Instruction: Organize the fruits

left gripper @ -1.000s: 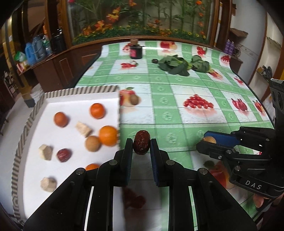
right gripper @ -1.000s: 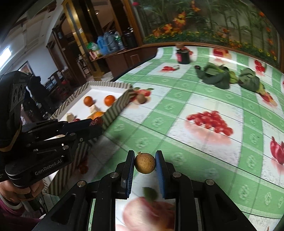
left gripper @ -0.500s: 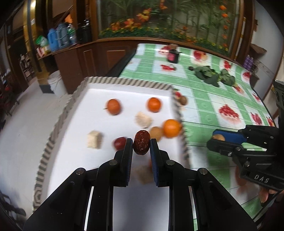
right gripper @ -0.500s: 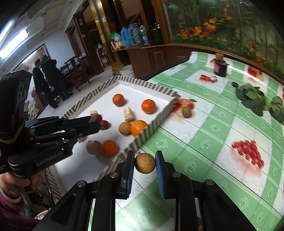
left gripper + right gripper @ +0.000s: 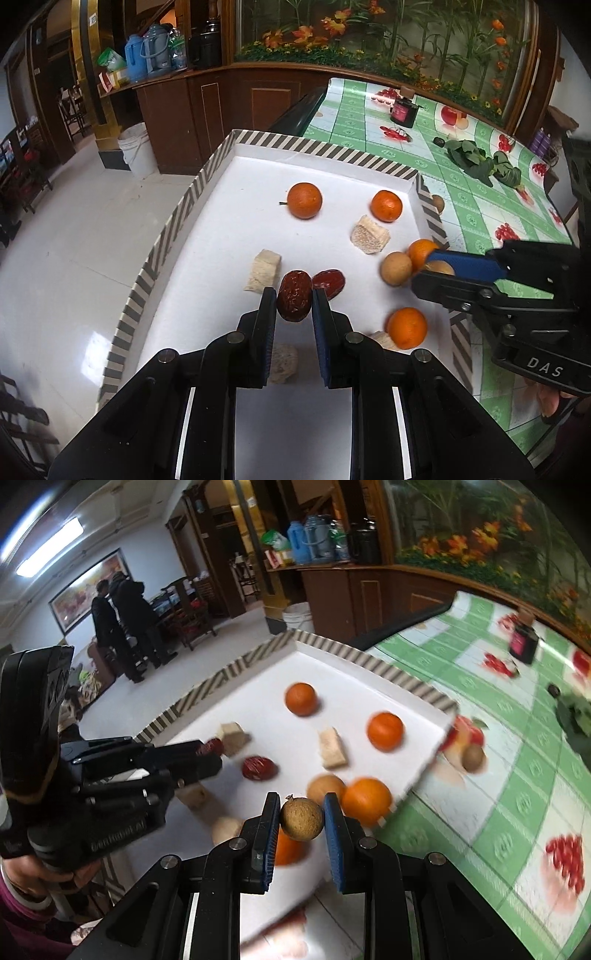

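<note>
My left gripper [image 5: 294, 301] is shut on a dark red date [image 5: 294, 301] and hangs over the white tray [image 5: 221, 236] with its striped rim. Beside it on the tray lies a second red date [image 5: 329, 282]. My right gripper [image 5: 301, 819] is shut on a round brown longan [image 5: 301, 819] above the tray's near right part; it shows in the left wrist view as my right gripper [image 5: 439, 271]. The tray holds several oranges [image 5: 304, 200], a loose longan [image 5: 396, 268] and pale cut chunks [image 5: 369, 235].
The tray sits at the left end of a table under a green chequered cloth [image 5: 476, 206]. One brown fruit [image 5: 473, 757] lies on the cloth beside the tray. Leafy greens [image 5: 480, 164] and a dark jar [image 5: 403, 109] are farther back. Two people [image 5: 122, 624] stand across the room.
Both grippers have swung left from over the green cloth to over the tray, each still holding its fruit. The tray's fruit lies as before.
</note>
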Available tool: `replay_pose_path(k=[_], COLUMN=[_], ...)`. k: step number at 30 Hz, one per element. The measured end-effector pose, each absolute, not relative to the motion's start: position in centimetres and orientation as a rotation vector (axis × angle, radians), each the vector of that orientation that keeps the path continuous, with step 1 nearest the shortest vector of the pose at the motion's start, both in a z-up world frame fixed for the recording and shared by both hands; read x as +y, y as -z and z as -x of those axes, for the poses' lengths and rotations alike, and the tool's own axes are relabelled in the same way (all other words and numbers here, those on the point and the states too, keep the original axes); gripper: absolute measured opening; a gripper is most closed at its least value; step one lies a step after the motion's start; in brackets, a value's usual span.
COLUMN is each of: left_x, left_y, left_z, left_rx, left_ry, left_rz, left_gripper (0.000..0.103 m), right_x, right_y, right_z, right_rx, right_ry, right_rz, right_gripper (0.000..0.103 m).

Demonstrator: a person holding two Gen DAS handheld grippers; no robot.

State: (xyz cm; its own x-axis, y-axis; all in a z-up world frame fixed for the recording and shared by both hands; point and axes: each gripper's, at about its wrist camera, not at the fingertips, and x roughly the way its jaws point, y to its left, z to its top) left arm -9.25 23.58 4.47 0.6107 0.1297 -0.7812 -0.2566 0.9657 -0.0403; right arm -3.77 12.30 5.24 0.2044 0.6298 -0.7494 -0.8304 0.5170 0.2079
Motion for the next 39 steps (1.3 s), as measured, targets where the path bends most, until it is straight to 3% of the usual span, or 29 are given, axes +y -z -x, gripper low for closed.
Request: replay_pose_path(k=[18,21,25,39], left_x=[24.1,24.0,23.8,20.9], left_y=[-3.4,-3.4,-3.8,-5.3], left_z=[8.3,8.4,8.7,10.1], left_rx=[0.966,0.961,0.932,0.788], left_ry=[-0.253,-0.268,-0.287,-0.357], left_rz=[0.135,0.131,0.129,0.116], left_gripper=[0.019,0.023,0.048,0.049], right_x=[16.2,15.6,14.4,9.3], right_y=[-2.1,-2.4,-3.3,-5.1], right_z=[3.4,3.4,3.5,4.8], right_rx=[0.926,0.937,0.927,0.867], right_ry=[-1.069,-1.058,-1.054,-0.97], right_rz=[0.357,0.34,0.294,0.168], right_gripper=[0.024,0.025,0.026,0.026])
